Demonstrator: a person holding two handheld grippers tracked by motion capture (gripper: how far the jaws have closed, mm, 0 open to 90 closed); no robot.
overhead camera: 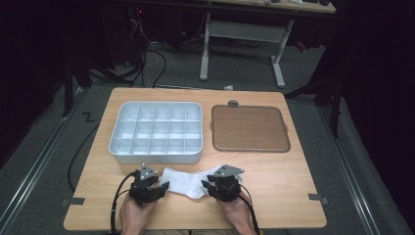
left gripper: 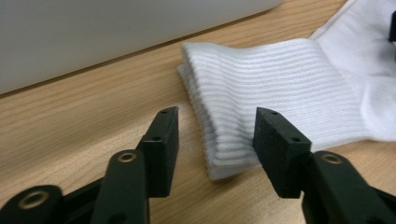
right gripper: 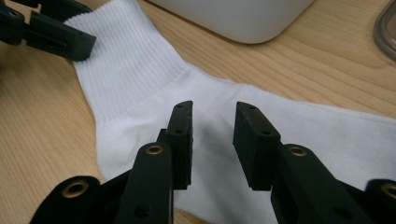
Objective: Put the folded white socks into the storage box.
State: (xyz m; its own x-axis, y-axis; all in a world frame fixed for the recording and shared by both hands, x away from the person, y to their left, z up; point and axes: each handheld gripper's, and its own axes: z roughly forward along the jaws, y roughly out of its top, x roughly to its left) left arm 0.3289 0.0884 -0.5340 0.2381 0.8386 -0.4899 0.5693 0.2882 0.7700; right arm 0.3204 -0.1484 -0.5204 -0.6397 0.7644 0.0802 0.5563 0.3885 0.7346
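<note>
From the high view, you keep one white sock [overhead camera: 185, 182] flat on the bench [overhead camera: 274, 186], before one compartment tray [overhead camera: 155, 131] and one brown lid [overhead camera: 249, 128], so both ends are reachable. In the left gripper view, your left gripper [left gripper: 215, 122] stands apart around the cuff, probably ready to pinch. In the right gripper view, your right gripper [right gripper: 213, 115] hovers apart over the heel
</note>
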